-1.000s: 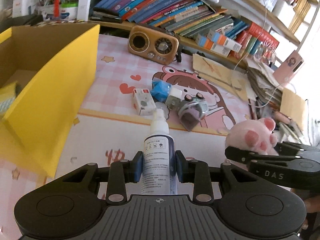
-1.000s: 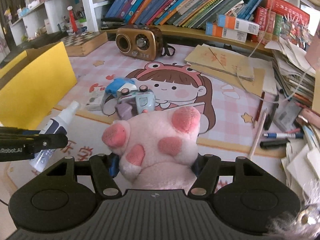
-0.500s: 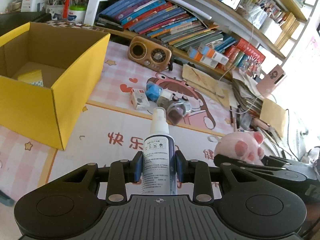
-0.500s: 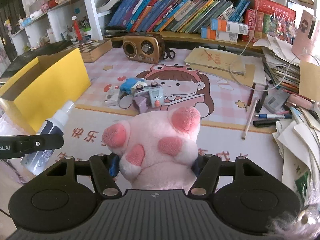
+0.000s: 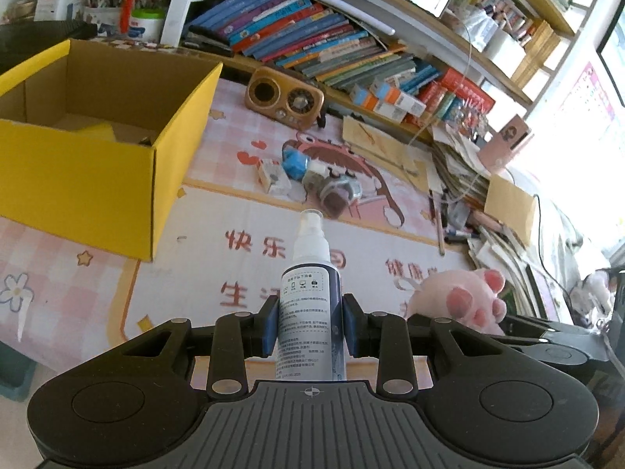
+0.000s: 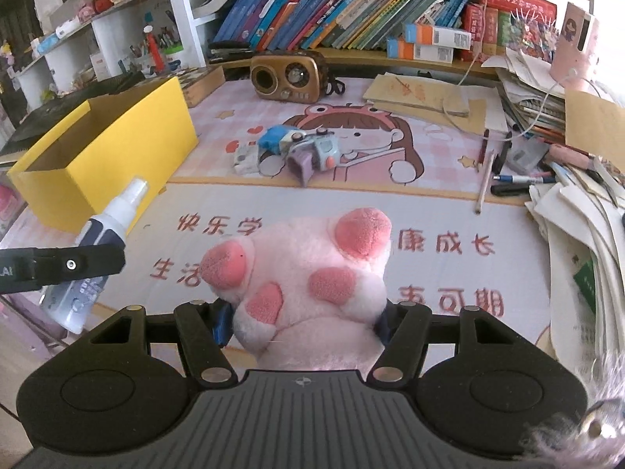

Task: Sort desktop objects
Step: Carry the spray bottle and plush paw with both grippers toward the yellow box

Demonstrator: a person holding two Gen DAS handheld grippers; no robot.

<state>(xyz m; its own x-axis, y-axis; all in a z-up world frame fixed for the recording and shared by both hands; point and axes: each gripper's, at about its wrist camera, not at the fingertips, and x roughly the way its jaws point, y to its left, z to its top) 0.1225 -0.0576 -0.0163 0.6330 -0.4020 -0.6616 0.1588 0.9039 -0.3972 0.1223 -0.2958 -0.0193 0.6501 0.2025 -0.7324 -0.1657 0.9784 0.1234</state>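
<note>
My left gripper (image 5: 310,326) is shut on a dark blue spray bottle (image 5: 310,305) with a white nozzle, held up over the desk mat. That bottle (image 6: 103,234) also shows at the left of the right wrist view, clamped by a black finger (image 6: 78,264). My right gripper (image 6: 302,318) is shut on a pink plush paw (image 6: 308,277) with darker pink pads. The plush paw (image 5: 466,301) appears low at the right of the left wrist view. An open yellow cardboard box (image 5: 97,179) stands at the left, with something yellow lying inside.
A small pile sits mid-mat: a white packet (image 5: 273,176), a blue item (image 5: 295,162) and a toy camera (image 5: 338,191). Behind stand a brown retro radio (image 5: 285,97) and a row of books (image 5: 312,43). Papers and pens (image 6: 519,183) crowd the right side.
Both grippers have pulled back and risen from the mat with their loads still held. The yellow box and the pile of small items now sit farther off, and more of the box's inside shows.
</note>
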